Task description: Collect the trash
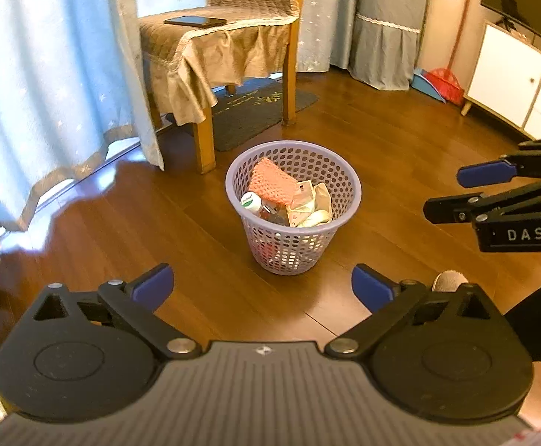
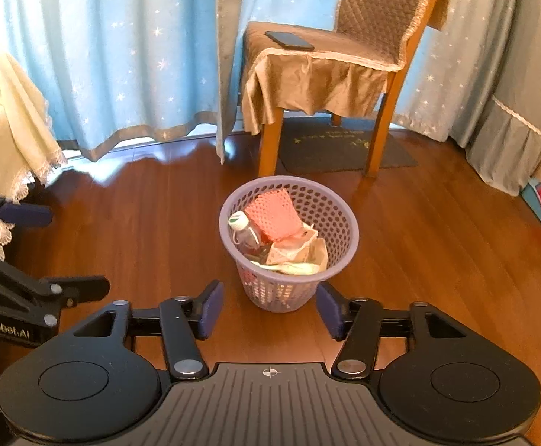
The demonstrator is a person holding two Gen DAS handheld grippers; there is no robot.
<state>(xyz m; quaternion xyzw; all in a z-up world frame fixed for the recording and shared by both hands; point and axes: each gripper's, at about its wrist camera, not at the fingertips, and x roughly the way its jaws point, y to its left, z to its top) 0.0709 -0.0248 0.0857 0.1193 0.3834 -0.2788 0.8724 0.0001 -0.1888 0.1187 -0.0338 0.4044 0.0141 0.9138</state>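
A lilac perforated basket (image 1: 293,206) stands upright on the wooden floor (image 1: 400,141), just near of a wooden chair (image 1: 233,37) draped in a brown quilted cover; a dark phone (image 1: 195,21) lies flat on the chair seat, and a dark mat (image 1: 255,111) lies under the chair's legs. Inside the basket sit a pink mesh piece (image 1: 270,182) at the far side, a clear bottle with a white and green cap (image 1: 257,204) at the left, and crumpled cream wrappers (image 1: 313,206) at the right; none of it rises above the rim. The left gripper (image 1: 263,286) hangs above the floor near of the basket, its blue-tipped fingers (image 1: 155,284) spread wide with nothing between them; the right gripper (image 2: 269,308) hangs close to the basket's near side, its fingers (image 2: 211,308) also spread and empty, the basket's base showing in the gap. Pale blue star-print curtains (image 2: 121,48) hang behind the chair; a cream lace-edged cloth (image 2: 6,119) drapes at the far left; a white cabinet (image 1: 512,74) stands at the far right, with a red dustpan (image 1: 445,83) beside it; a slippered foot (image 1: 450,280) shows by the left gripper's right finger.
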